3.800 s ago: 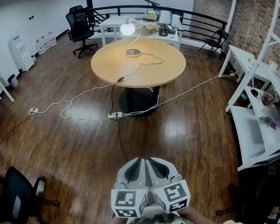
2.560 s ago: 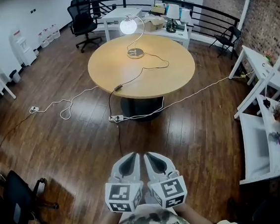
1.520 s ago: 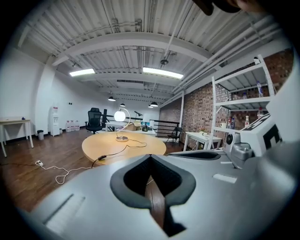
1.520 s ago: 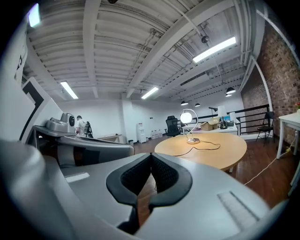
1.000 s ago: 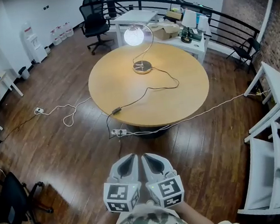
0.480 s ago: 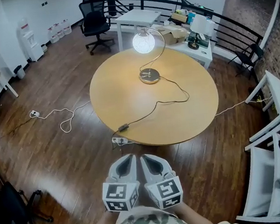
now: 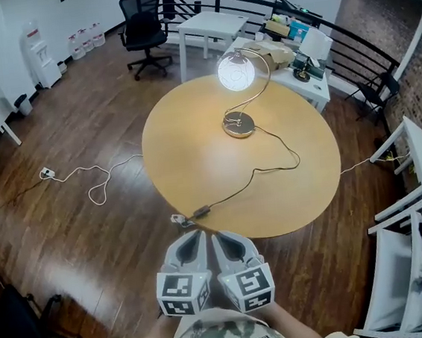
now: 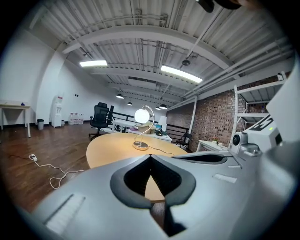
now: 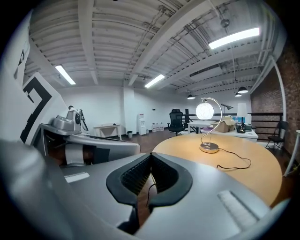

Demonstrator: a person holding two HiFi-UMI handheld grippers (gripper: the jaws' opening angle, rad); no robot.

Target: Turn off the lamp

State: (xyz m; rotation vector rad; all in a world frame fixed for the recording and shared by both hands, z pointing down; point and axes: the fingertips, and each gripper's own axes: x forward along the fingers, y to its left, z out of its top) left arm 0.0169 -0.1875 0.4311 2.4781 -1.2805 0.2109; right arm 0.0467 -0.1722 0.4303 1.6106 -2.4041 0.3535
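You stand on a dark wood floor in an open office, facing a round wooden counter at the centre of the head view. A black office chair and a white desk sit along the top of the frame. White shelving runs down the right edge, and a white cable loops over the floor at the left.

Your left hand-held gripper and right hand-held gripper sit side by side at the bottom centre, just short of the counter's near edge. Each has its jaws pressed together at the tips with nothing between them.

The lamp stands on the far half of the counter, above and to the right of both hand-held grippers in the frame and well apart from them. It is lit. A white globe glows at the end of a curved chrome arm, which rises from a round metal base. A dark cord snakes from the base across the counter to a small inline switch at the near edge, just above the hand-held grippers in the frame. In the right gripper view, the lamp shows right of centre.
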